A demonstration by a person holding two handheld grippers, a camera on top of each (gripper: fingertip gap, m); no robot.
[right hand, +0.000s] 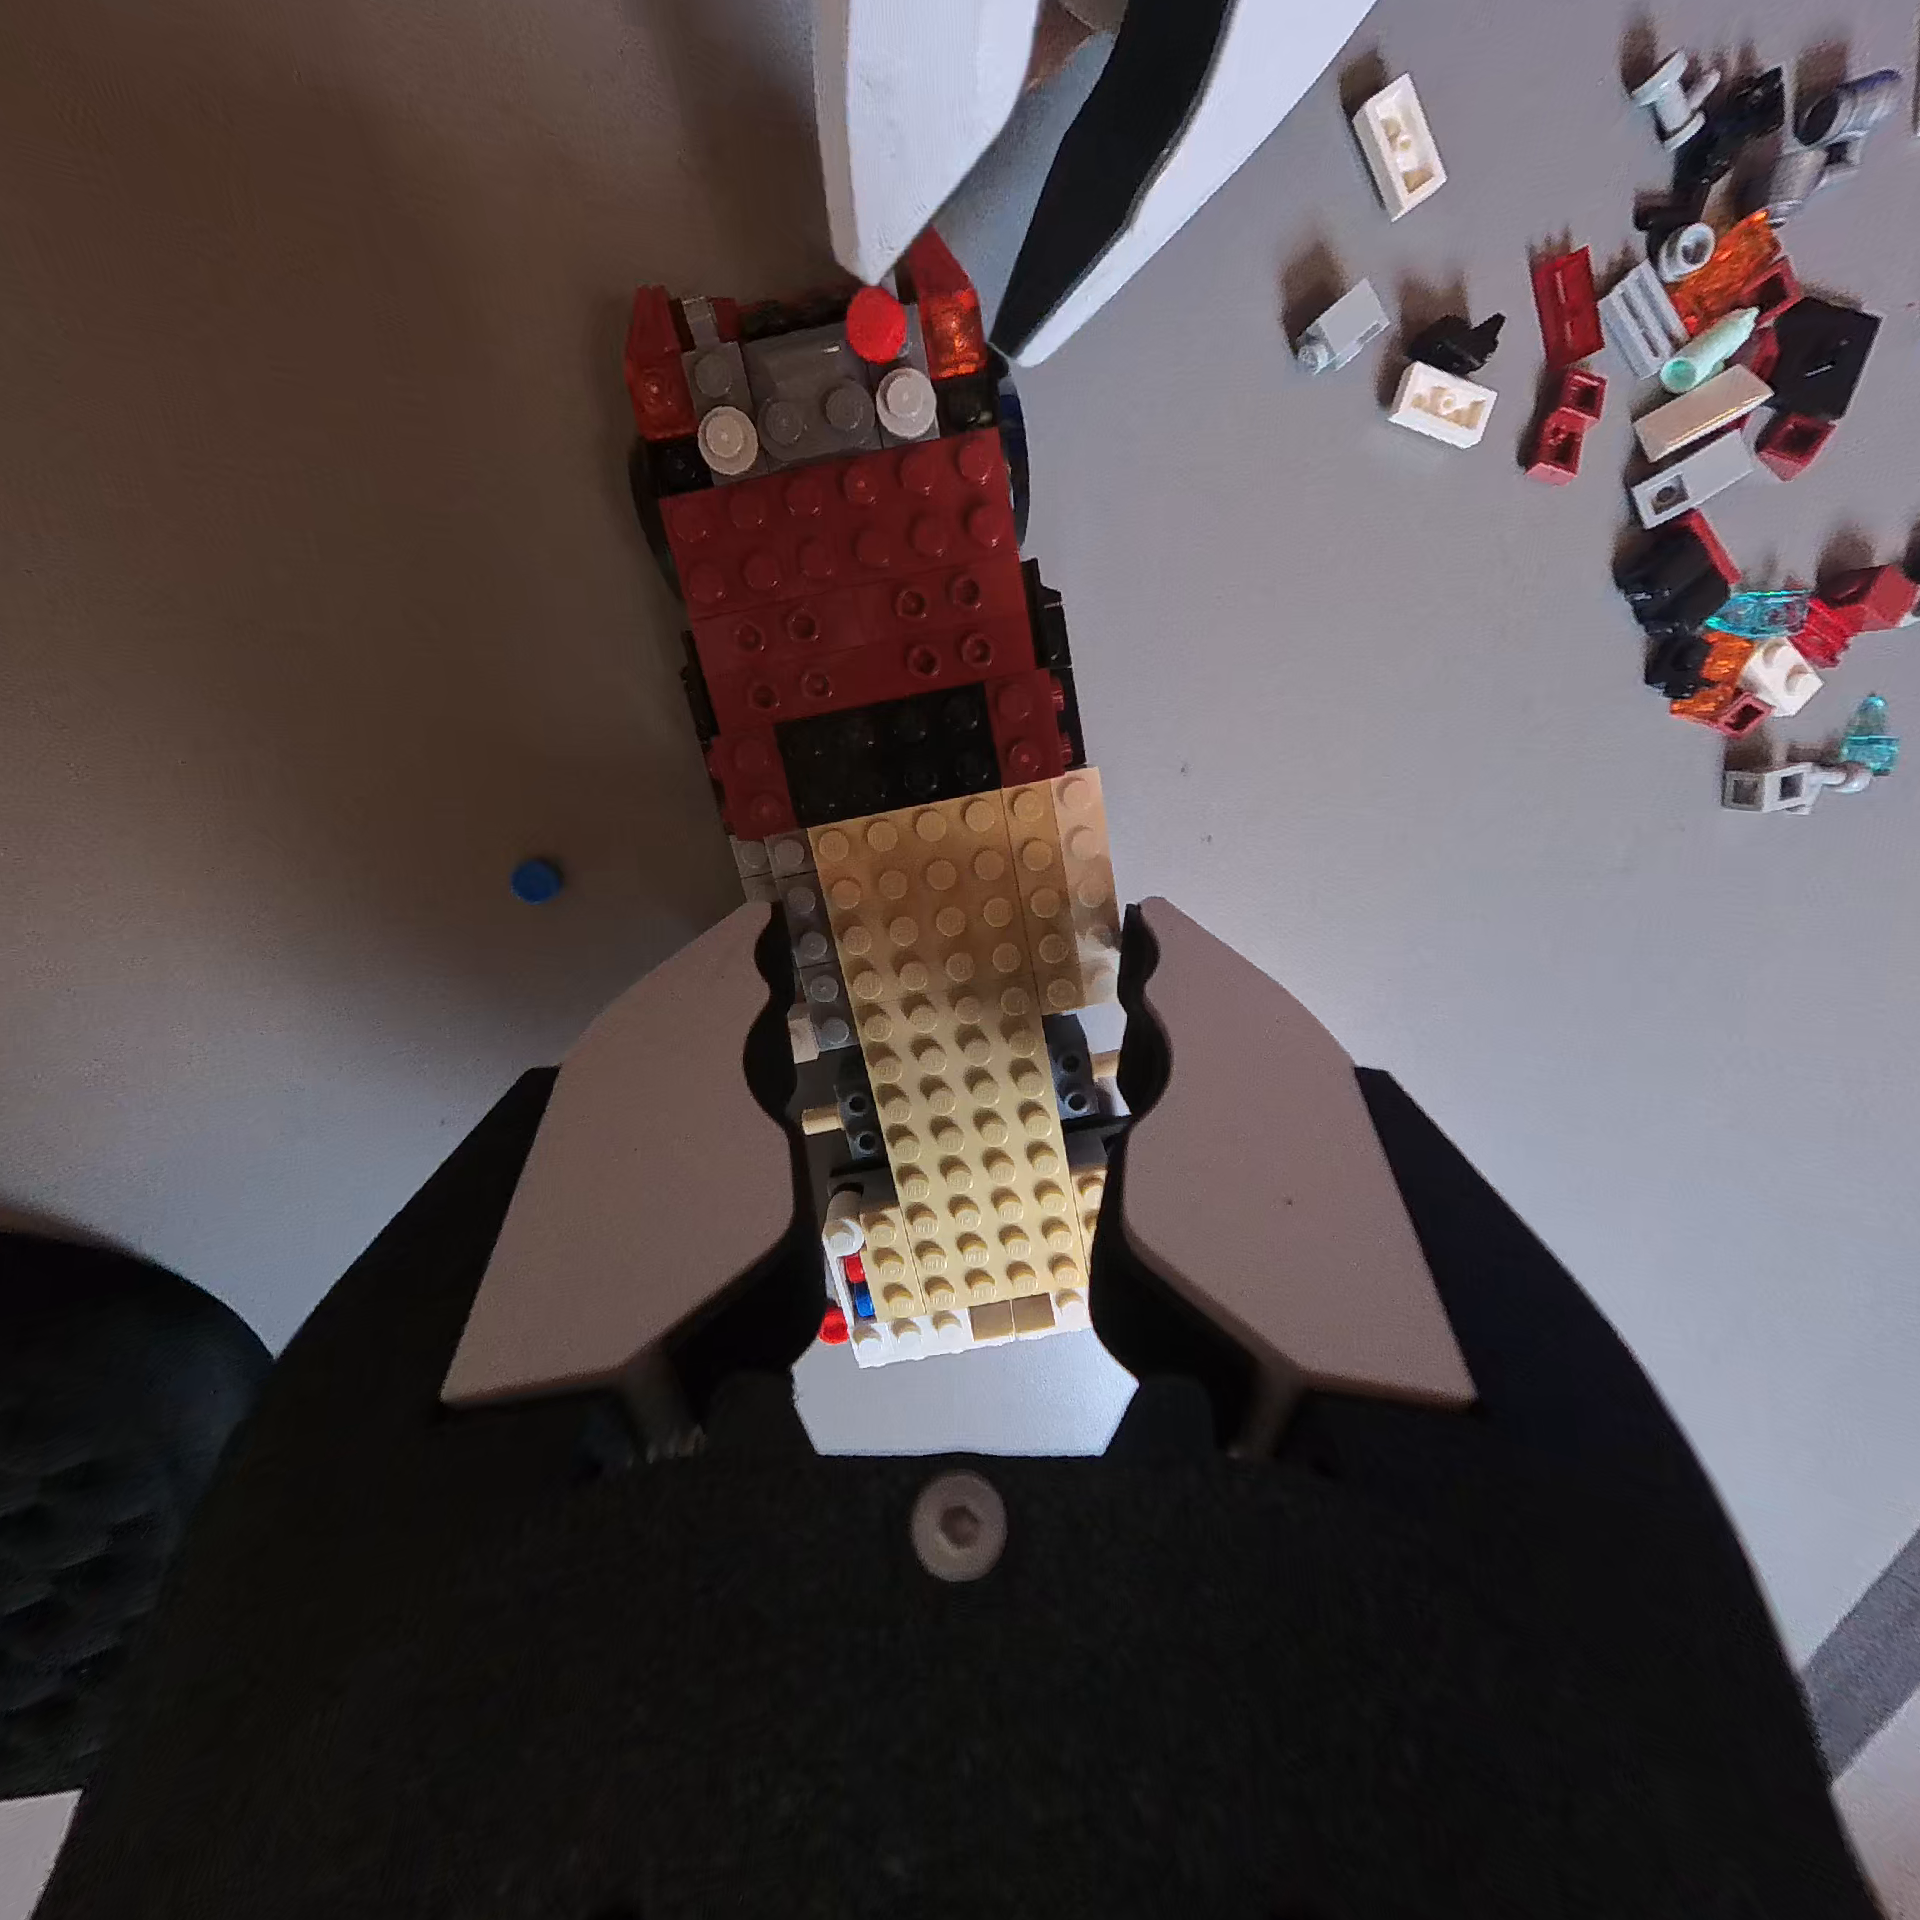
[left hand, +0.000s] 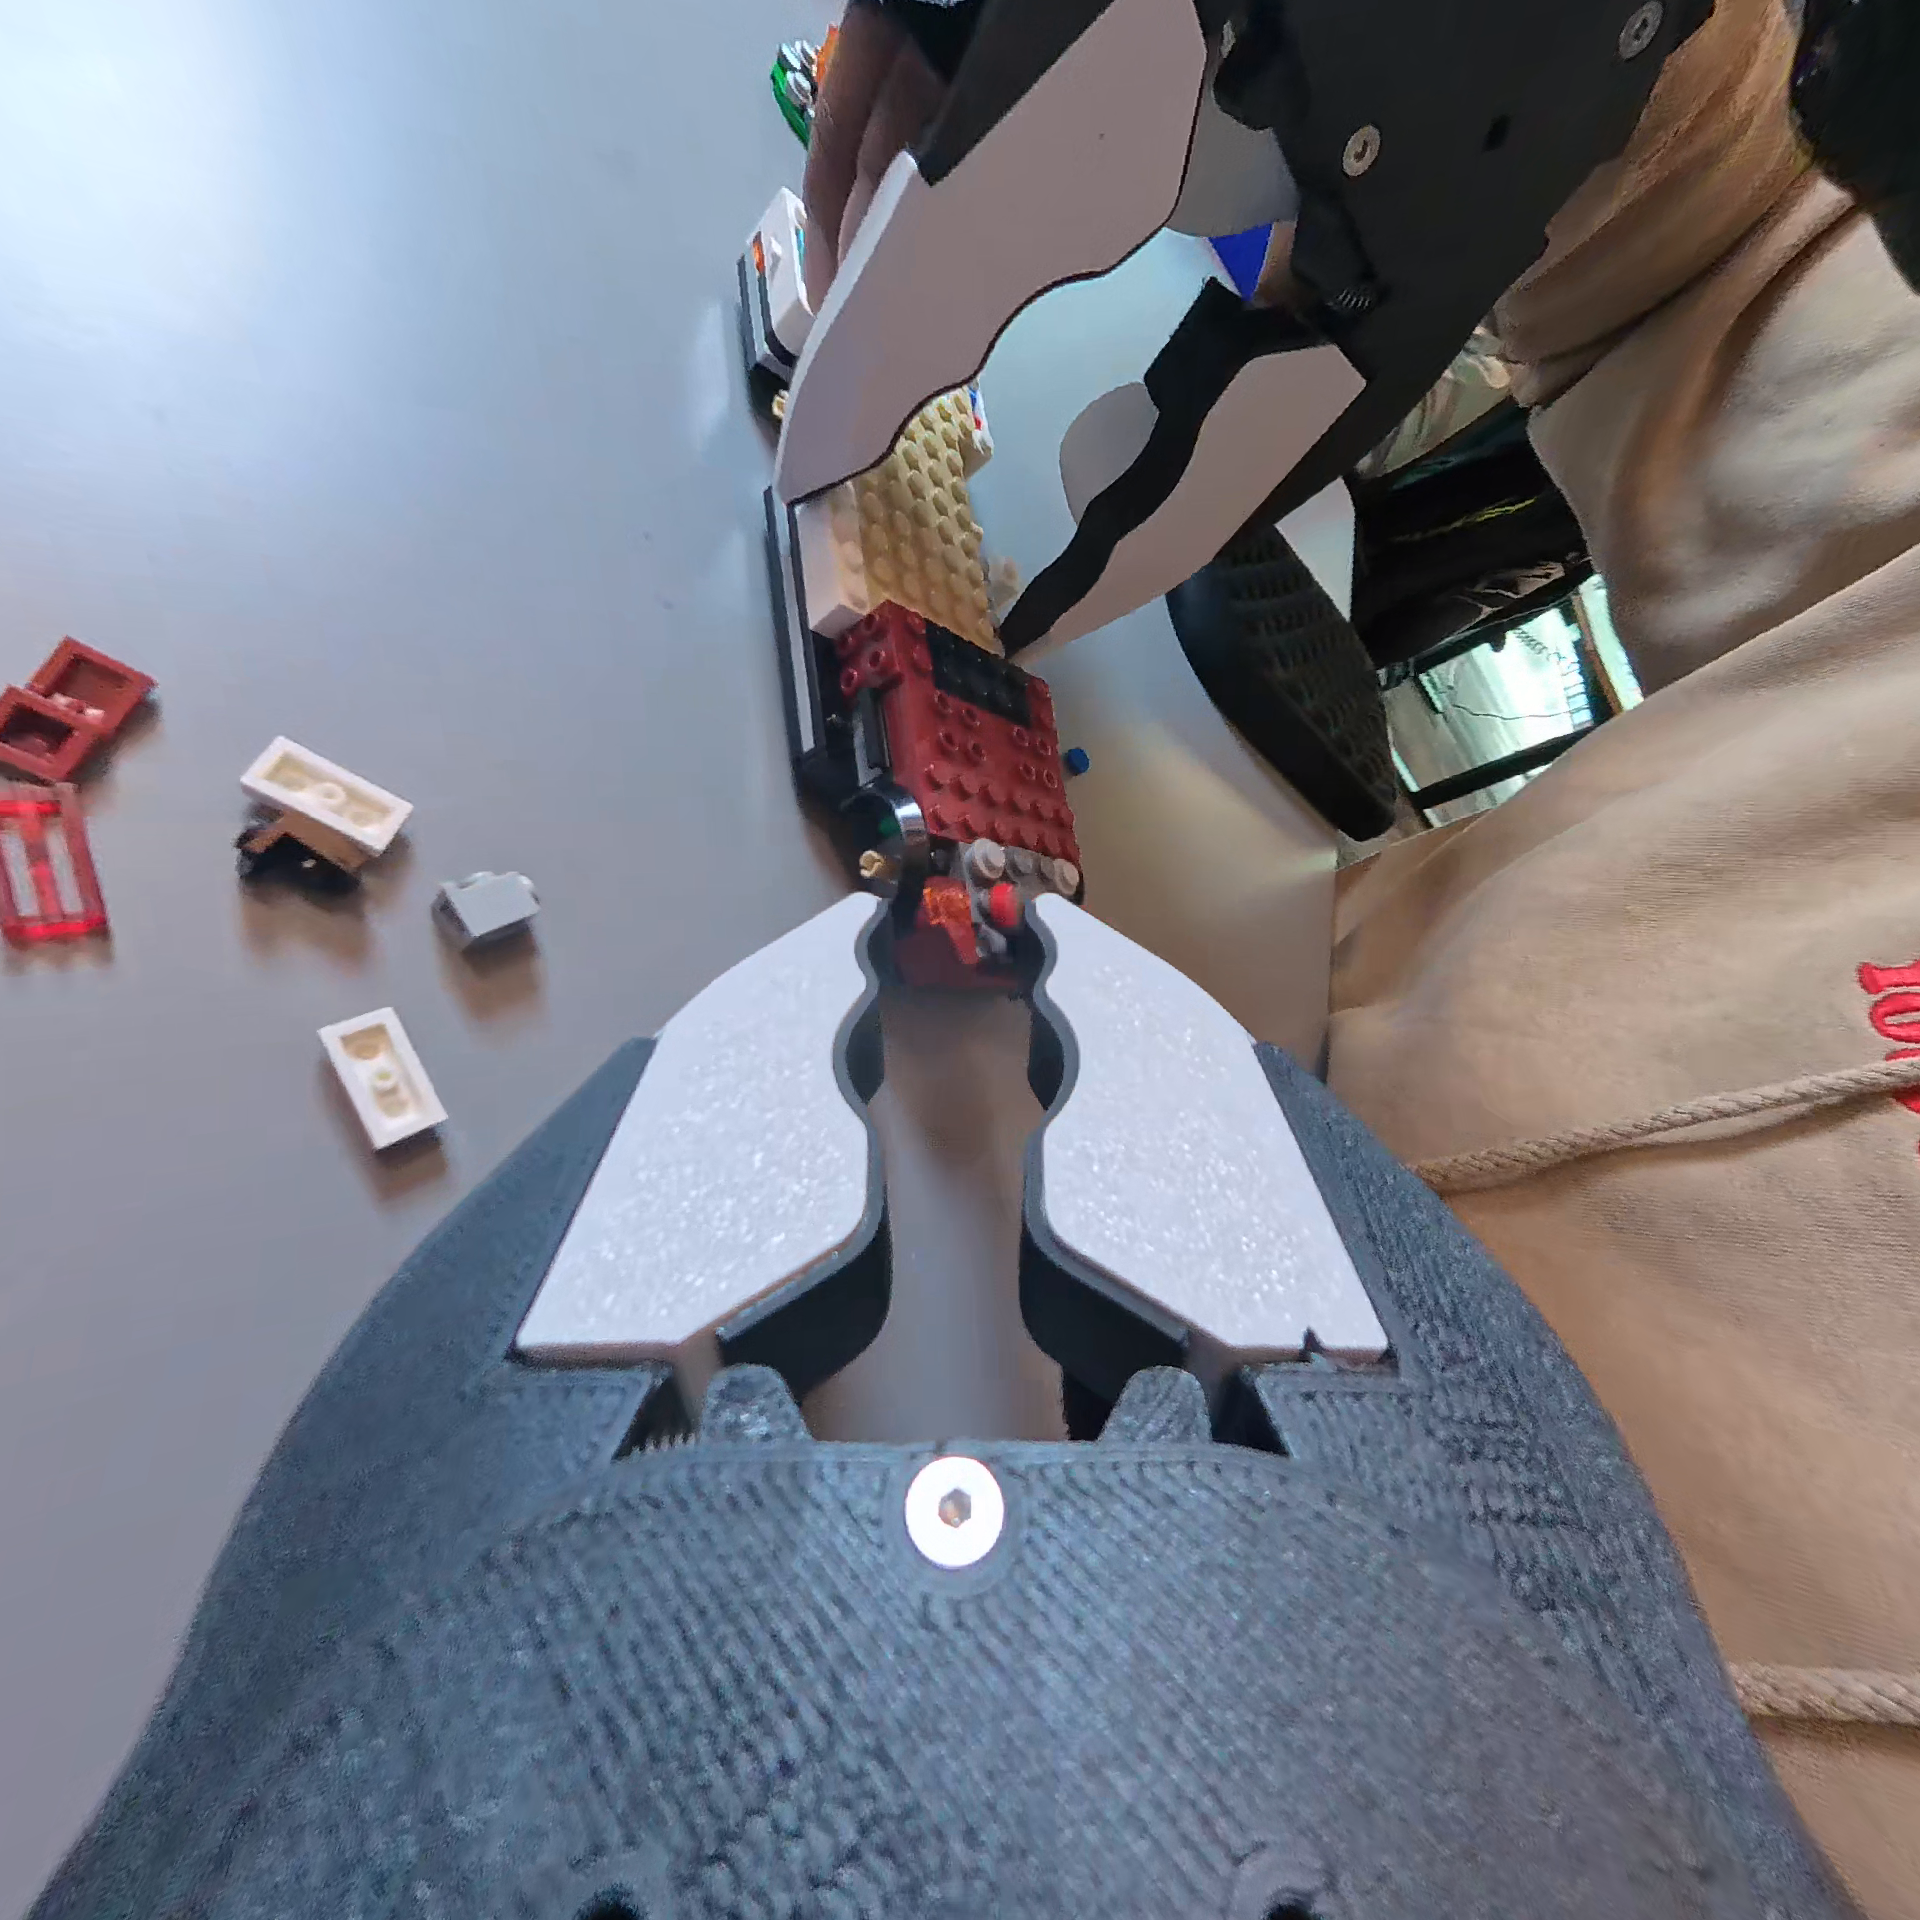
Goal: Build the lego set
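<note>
- Left gripper [left hand: 956, 914], white-faced fingers on a black printed body: narrowed onto the front corner of the brick-built vehicle, both fingertips against the small dark-red nose piece that carries an orange transparent stud and a red round stud.
- Right gripper [right hand: 951, 935], same build, in shade: set wide around the rear half of the vehicle, straddling its tan deck; the left pad lies against the grey side bricks, while the right pad stands just beside the tan edge and contact there cannot be told.
- Brick-built vehicle [right hand: 862, 582], long, dark-red studded front with a black panel, tan studded plate deck behind, white bricks at the tail: stands on the counter, held at both ends by the grippers.
- Counter [left hand: 364, 416], smooth grey surface: carries everything listed.
- Small blue round stud [right hand: 537, 880]: loose on the counter beside the vehicle, apart from it.
- White two-stud plates [left hand: 382, 1075]: loose, near the left gripper's side; a small grey brick [left hand: 486, 906] just beyond.
- Heap of loose bricks [right hand: 1714, 416], red, black, grey, orange and pale blue transparent: well apart from the vehicle.
- No containers in view.
- Beige hooded garment [left hand: 1662, 935] of the person: along the counter's edge.
</note>
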